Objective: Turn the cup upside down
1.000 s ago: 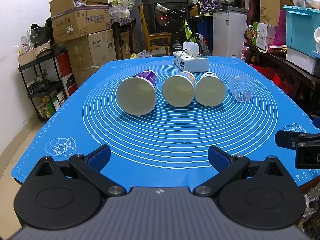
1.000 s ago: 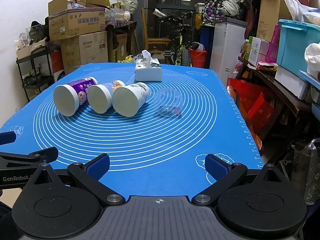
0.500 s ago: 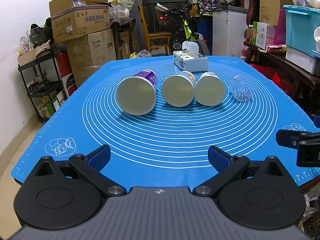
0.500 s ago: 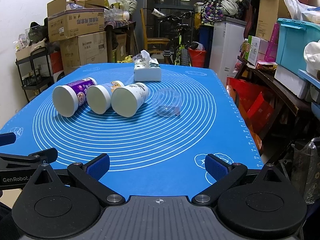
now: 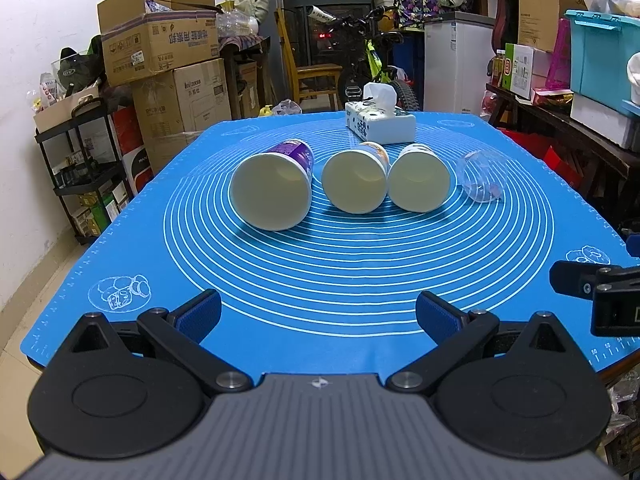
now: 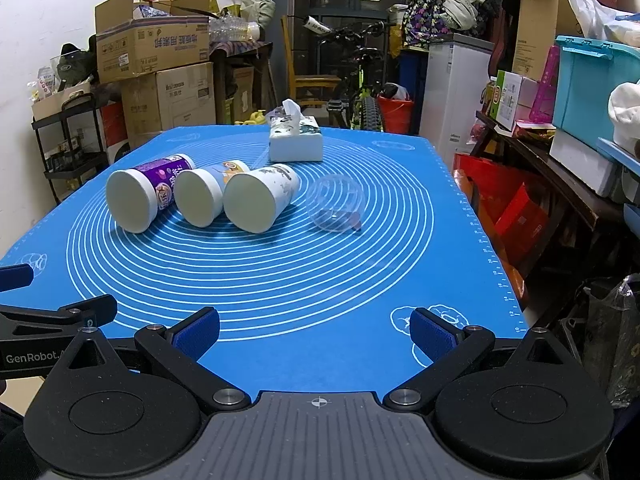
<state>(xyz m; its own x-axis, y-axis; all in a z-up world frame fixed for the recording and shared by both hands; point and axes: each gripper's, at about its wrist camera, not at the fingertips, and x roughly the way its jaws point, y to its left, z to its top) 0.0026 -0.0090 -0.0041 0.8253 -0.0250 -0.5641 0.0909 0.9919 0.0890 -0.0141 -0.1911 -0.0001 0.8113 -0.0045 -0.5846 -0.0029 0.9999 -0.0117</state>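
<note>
Across the middle of the blue silicone mat (image 5: 320,280) on the table, I see four cups lying on their sides in a row: a purple-labelled paper cup (image 5: 274,190), a light-blue paper cup (image 5: 356,182), a white patterned paper cup (image 5: 418,178) and a clear plastic cup (image 6: 335,208) at the right end. Their mouths face my grippers, which I judge leaves the rims easy to reach for turning them over. A tissue box (image 5: 380,122) sits behind them. None has been flipped yet. My left gripper (image 5: 318,312) hovers low over the near edge of the mat, level and pointing at the row, its jaws spread wide and empty. My right gripper (image 6: 316,330) is posed the same beside it, also wide and holding nothing, well short of the cups.
</note>
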